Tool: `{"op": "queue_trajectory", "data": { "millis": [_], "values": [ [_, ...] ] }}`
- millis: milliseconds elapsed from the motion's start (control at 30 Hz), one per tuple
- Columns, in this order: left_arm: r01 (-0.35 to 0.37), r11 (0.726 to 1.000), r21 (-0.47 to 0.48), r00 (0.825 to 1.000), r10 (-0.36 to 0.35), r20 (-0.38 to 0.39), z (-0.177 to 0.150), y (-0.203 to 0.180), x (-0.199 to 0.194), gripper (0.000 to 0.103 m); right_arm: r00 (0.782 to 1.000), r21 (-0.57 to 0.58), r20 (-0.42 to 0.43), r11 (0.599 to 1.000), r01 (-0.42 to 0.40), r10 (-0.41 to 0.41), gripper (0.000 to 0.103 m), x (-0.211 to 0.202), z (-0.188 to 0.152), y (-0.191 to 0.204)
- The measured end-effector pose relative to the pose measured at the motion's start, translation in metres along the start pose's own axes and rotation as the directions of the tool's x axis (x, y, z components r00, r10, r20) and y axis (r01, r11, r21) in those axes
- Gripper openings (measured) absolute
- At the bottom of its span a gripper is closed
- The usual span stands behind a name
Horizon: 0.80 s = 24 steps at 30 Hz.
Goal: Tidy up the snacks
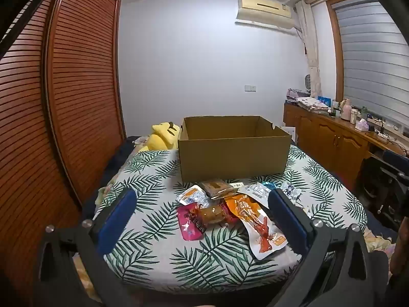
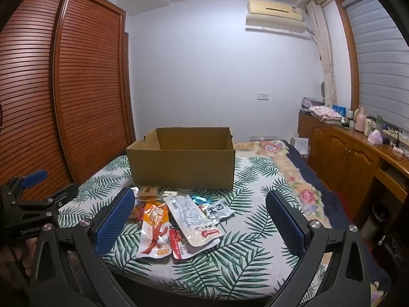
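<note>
While both grippers hang spread and holding nothing, the snack packets [image 2: 176,220] lie heaped before the open cardboard box [image 2: 181,165].
Left gripper [image 1: 202,220] and right gripper [image 2: 199,220] frame the heap on the leaf-print cloth [image 2: 255,220]; an orange crayfish packet [image 1: 260,226] lies nearest, overlapping its neighbours.

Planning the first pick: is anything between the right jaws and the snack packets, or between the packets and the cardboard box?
Nothing visible. The right gripper is open above the snack packets, holding nothing. The open-topped cardboard box stands just behind the pile, with only bare leaf-print cloth around it.
</note>
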<state>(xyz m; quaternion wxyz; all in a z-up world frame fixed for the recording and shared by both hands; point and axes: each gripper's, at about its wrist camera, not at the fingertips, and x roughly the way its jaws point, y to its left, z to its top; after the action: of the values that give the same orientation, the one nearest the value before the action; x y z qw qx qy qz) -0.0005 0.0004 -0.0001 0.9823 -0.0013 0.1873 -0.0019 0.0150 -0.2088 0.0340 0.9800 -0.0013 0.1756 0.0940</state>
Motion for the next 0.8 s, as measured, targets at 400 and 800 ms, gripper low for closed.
{"op": "queue_trajectory", "data": {
  "millis": [400, 800],
  "values": [
    [-0.004, 1.0, 0.006, 1.0, 0.004, -0.01, -0.0019, 0.0007, 0.0006, 0.103, 1.0, -0.006, 0.004, 1.0, 0.004, -0.004, 0.103, -0.0001, -0.0006, 0.0013],
    [-0.008, 1.0, 0.003, 1.0, 0.008, -0.008, 0.001, 0.0035, -0.003, 0.103, 1.0, -0.003, 0.007, 1.0, 0.005, -0.005, 0.103, -0.003, 0.0022, -0.0009]
  ]
}}
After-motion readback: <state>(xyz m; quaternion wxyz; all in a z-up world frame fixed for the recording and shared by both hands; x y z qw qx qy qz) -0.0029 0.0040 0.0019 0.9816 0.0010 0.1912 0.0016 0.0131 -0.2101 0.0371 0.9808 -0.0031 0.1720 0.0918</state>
